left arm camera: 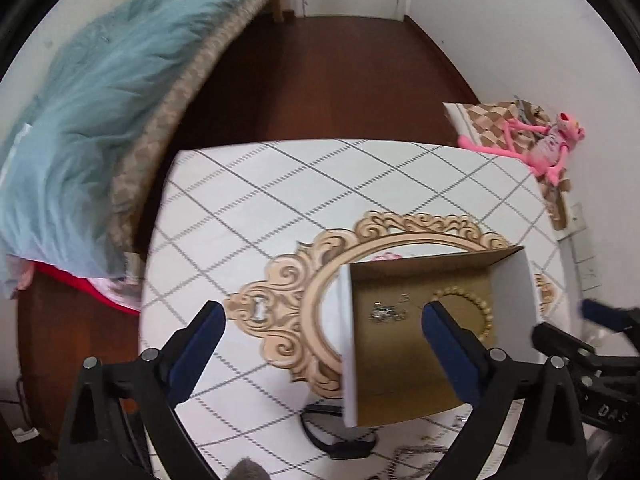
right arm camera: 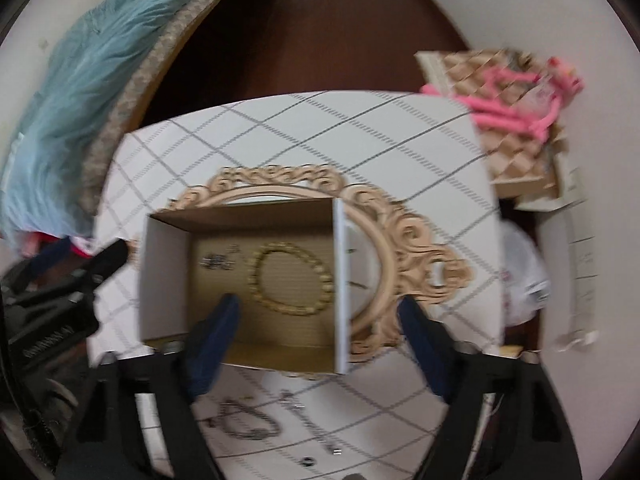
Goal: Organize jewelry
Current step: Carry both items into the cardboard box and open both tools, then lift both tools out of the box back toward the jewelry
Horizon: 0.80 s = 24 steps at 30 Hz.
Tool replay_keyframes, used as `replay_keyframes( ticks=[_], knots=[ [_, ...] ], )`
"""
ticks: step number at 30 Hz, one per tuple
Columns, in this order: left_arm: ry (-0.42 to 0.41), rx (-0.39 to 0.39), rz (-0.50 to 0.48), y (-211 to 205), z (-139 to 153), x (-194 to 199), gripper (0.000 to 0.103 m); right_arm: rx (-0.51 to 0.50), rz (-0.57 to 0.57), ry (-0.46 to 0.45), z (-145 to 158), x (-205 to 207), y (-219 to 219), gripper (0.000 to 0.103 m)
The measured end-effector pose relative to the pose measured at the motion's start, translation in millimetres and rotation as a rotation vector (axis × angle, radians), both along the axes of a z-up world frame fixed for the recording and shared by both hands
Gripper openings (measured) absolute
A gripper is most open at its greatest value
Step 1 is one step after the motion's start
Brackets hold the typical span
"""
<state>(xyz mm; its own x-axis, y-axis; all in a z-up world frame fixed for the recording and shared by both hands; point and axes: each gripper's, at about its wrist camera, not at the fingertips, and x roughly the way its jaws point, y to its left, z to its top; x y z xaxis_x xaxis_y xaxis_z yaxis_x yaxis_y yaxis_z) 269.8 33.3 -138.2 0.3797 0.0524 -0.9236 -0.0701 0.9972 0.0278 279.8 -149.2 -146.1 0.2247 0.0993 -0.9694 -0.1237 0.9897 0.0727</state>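
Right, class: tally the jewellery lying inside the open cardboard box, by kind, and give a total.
Gold bead bracelet: 1
Small silver piece, too blurred to name: 1
Total inside the cardboard box: 2

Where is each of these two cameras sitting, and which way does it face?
Left wrist: on the left gripper, facing steeply down at the cardboard box; its open blue fingers show, the right gripper at right.
Right wrist: on the right gripper, facing down into the box; its open fingers show, the left gripper at left.
Shared: box, beaded bracelet, ornate mirror, checked table.
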Motion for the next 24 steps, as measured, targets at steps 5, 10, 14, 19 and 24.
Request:
replay_keyframes(
  ticks=[5, 10, 14, 19, 24],
  knots=[
    [-0.031, 0.046, -0.001, -2.4, -0.6, -19.7, 0.101, -0.091, -0.002, -0.034, -10.3, -14.3, 0.9, 0.100],
    [-0.034, 0.051, 0.012, -5.8, 0.3, -36.3, 0.101, -0.101, -0.016, -0.039, -17.7, -26.3, -1.9, 0.100],
    [-0.045, 0.037, 0.026, -5.3, 7.5, -48.5, 0.101, -0.097, -0.024, -0.055, -10.6, -37.8, -2.0, 0.100],
    [-0.086, 0.045, 0.044, -7.8, 26.5, -66.9, 0.101, -0.096, -0.030, -0.106, 11.3, -58.4, -1.6, 0.100],
    [-0.138, 0.045, 0.051, -8.2, 51.5, -91.3, 0.101, -0.101, -0.036, -0.181, 41.2, -84.1, -3.4, 0.100]
  ],
)
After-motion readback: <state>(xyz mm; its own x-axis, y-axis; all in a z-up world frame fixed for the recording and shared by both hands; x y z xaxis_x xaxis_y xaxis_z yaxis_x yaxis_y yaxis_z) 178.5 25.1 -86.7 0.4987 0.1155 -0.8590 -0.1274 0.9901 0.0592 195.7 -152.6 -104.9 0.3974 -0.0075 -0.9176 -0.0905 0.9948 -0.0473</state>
